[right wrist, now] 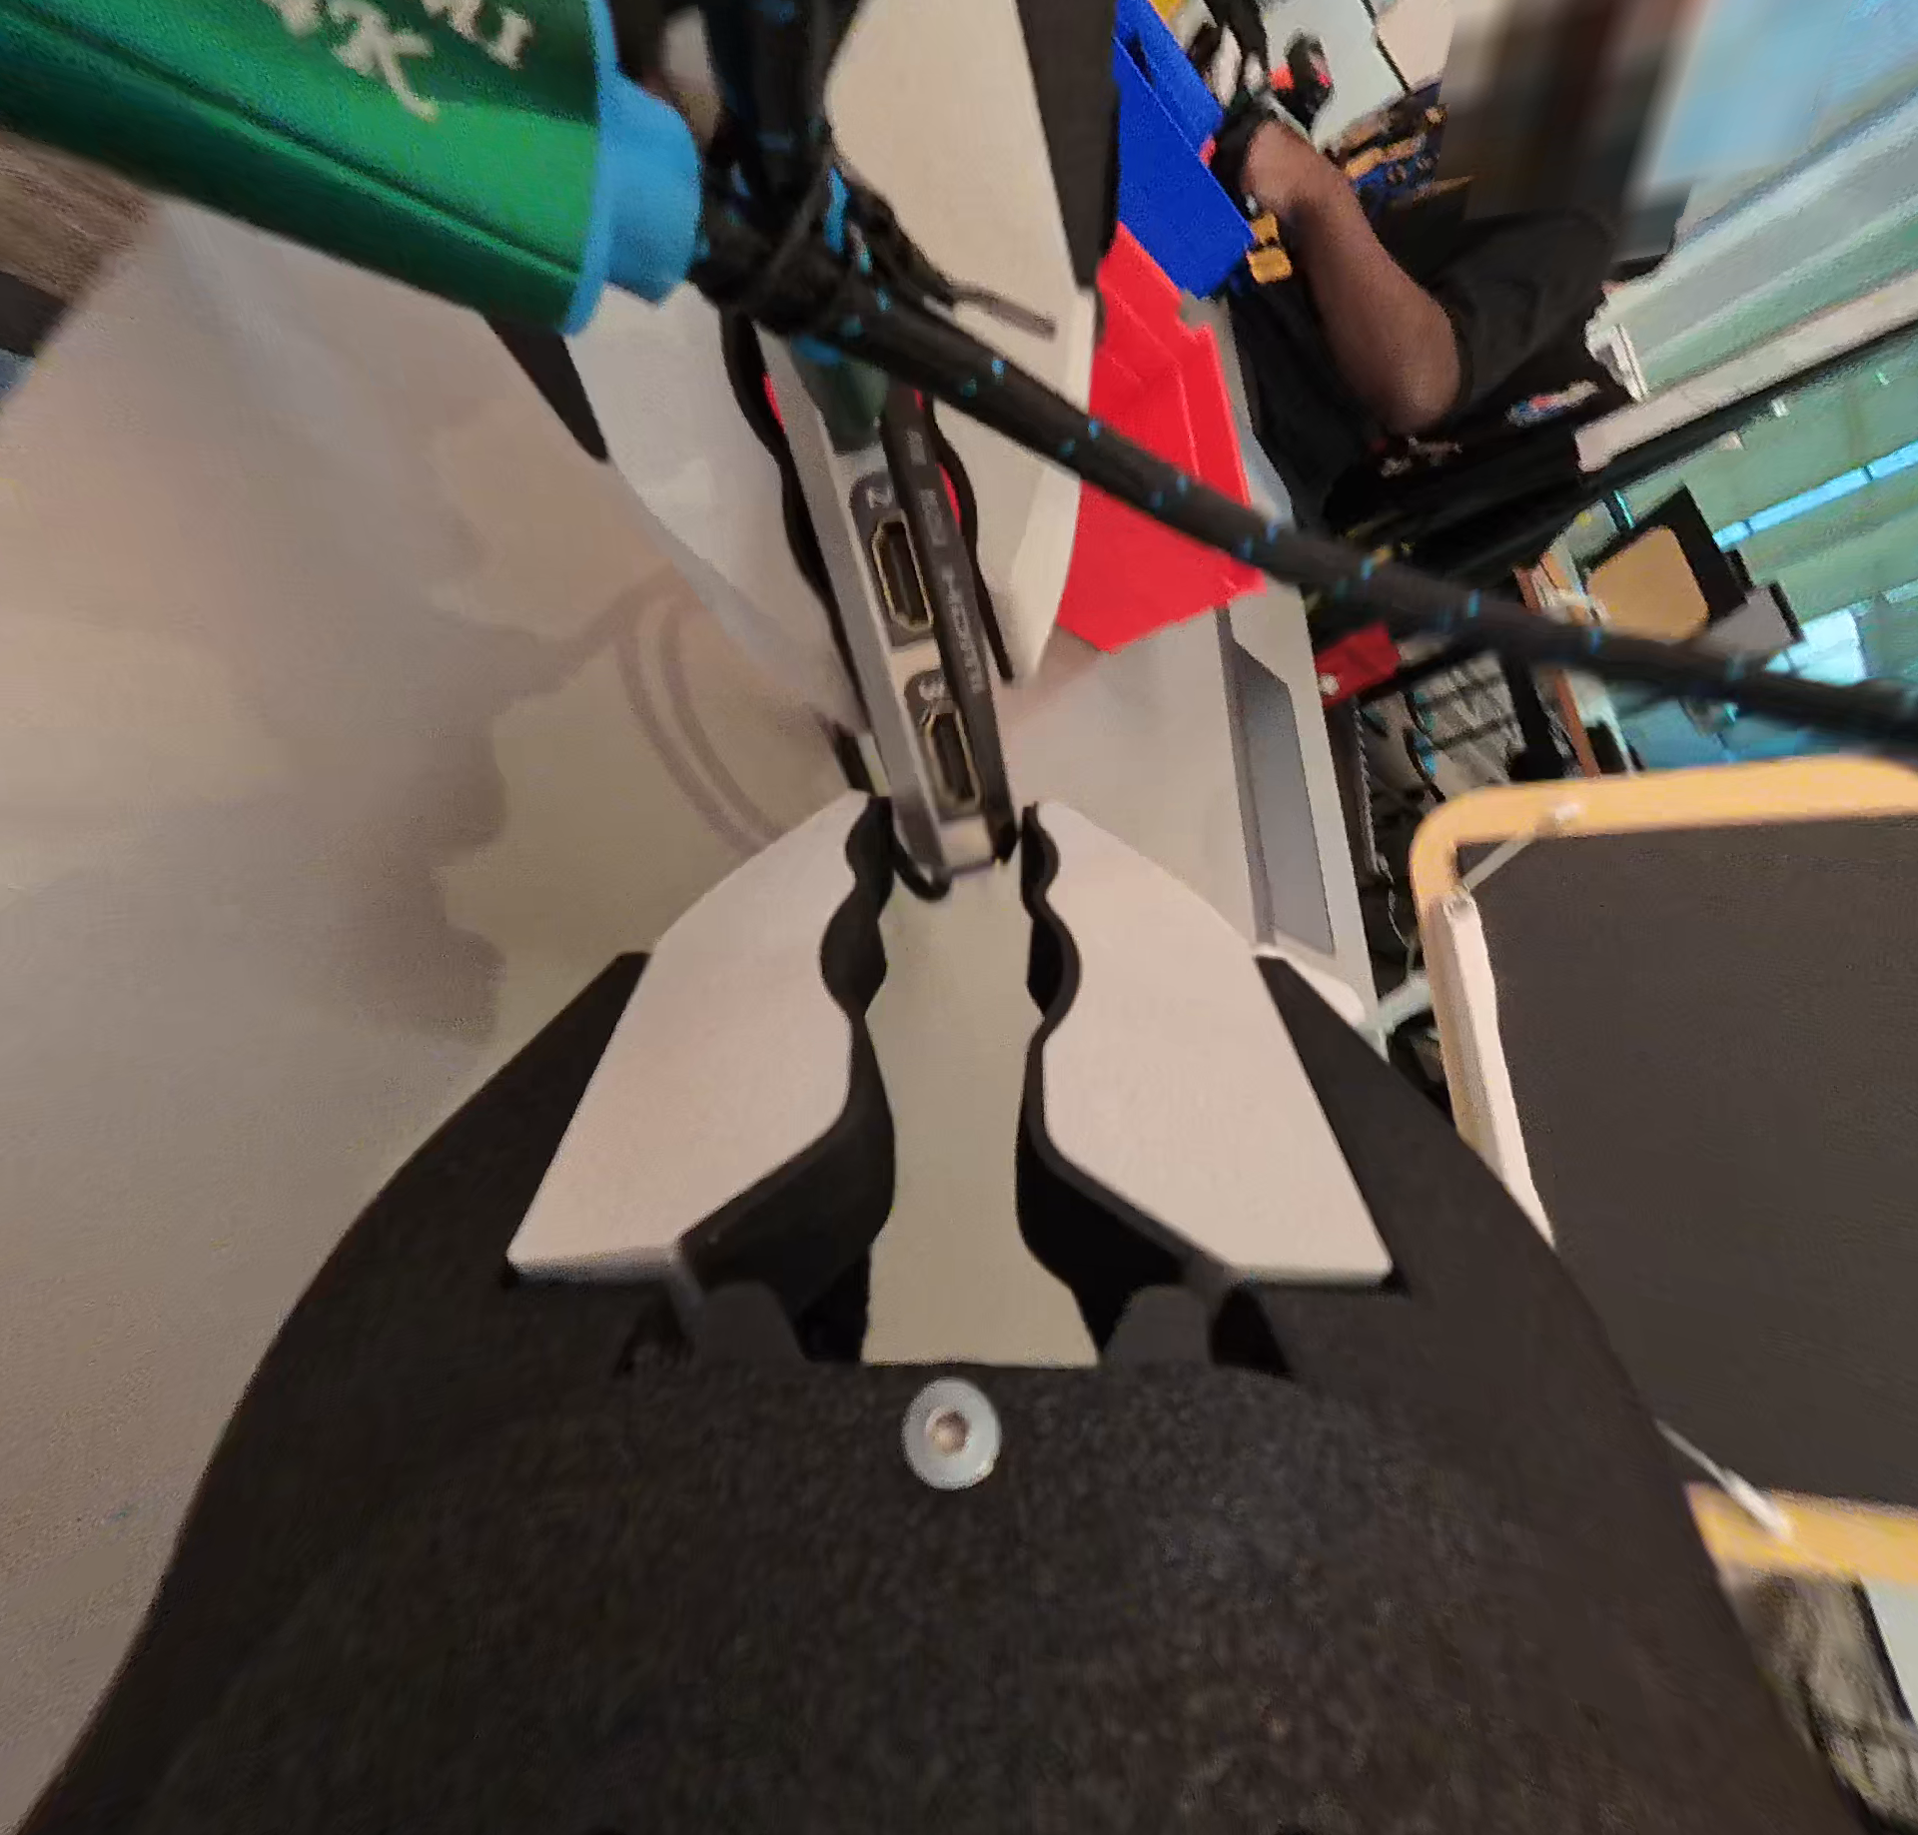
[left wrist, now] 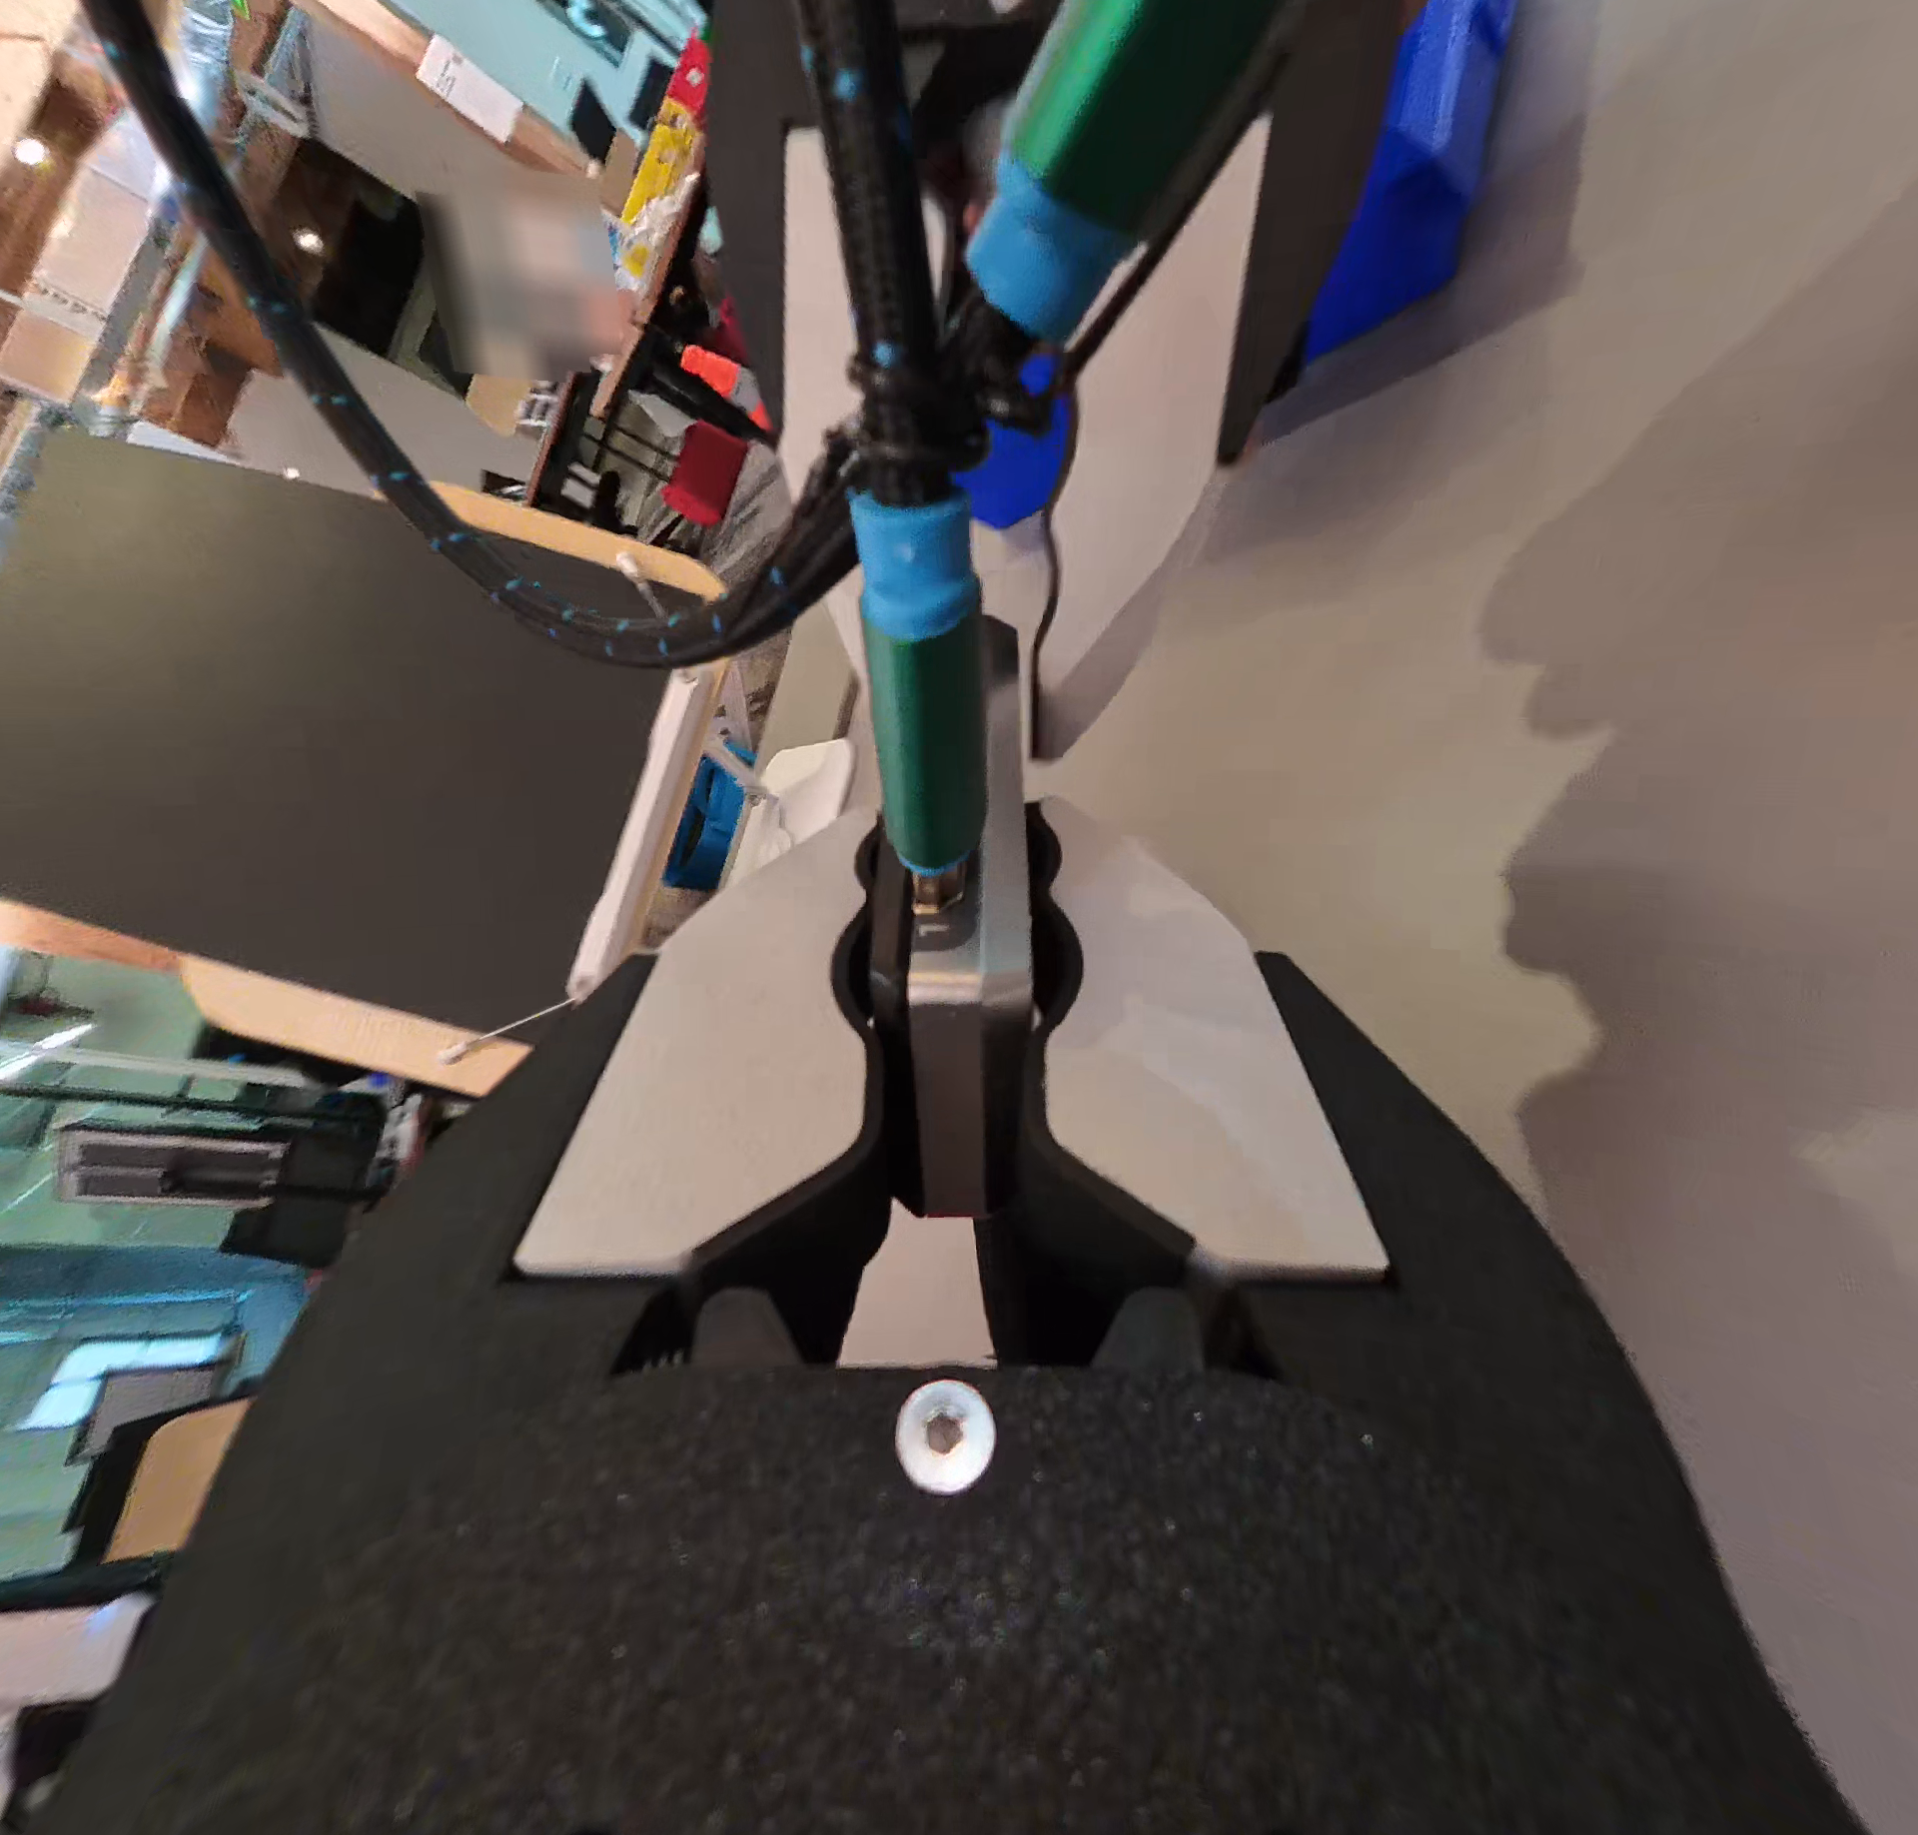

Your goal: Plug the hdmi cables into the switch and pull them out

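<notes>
Left gripper (left wrist: pixel 953 913) pinching slim grey metal HDMI switch (left wrist: pixel 970 1017), frame centre | green-bodied HDMI plug (left wrist: pixel 924 747) seated in switch port | right gripper (right wrist: pixel 950 841) clamping switch end | second green plug (right wrist: pixel 311 104) loose, upper left

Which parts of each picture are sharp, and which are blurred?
Left wrist view: the plugged-in green plug and the grey switch are sharp, the upper green plug is blurred. Right wrist view: the switch's open ports are fairly sharp, the near green plug and the background smear.
</notes>
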Action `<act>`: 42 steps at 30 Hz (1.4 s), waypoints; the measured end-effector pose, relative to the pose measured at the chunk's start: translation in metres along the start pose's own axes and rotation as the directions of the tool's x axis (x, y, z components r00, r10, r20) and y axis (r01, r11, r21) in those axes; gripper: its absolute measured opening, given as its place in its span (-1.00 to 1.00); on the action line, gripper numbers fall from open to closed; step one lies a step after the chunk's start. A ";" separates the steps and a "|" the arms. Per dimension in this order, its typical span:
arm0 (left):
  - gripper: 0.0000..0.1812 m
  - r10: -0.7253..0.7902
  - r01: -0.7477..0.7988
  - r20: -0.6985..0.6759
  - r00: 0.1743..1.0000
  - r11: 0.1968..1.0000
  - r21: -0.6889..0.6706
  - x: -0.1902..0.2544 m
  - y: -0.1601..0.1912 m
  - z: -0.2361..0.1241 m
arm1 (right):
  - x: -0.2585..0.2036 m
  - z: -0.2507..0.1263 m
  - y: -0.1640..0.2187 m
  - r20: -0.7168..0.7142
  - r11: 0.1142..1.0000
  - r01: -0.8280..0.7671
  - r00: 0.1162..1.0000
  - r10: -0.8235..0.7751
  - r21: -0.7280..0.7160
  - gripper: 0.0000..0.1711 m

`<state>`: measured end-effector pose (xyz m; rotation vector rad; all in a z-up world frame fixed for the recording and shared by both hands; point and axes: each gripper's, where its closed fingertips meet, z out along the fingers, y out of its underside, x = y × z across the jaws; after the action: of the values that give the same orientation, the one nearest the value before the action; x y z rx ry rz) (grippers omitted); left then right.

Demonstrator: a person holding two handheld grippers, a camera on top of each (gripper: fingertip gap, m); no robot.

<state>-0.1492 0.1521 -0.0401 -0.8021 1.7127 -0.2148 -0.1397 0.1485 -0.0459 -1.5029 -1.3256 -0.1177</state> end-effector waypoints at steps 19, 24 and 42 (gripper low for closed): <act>-0.75 0.353 -0.239 0.358 0.864 0.915 -0.326 -0.016 0.062 0.075 | 0.009 -0.042 -0.031 0.059 0.759 -0.617 0.767 0.639 -0.210 -0.55; -0.75 0.285 -0.170 0.384 0.878 0.936 -0.307 -0.019 0.063 0.064 | -0.006 0.000 0.013 0.026 0.727 -0.507 0.812 0.583 -0.464 -0.61; -0.74 0.156 -0.042 0.405 0.901 0.960 -0.277 -0.015 0.063 0.062 | -0.007 0.017 0.028 0.016 0.751 -0.539 0.808 0.588 -0.381 -0.73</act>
<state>-0.1164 0.2243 -0.0814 -0.8770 1.3747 0.2516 -0.1304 0.1620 -0.0753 -2.2107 -0.9174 0.1473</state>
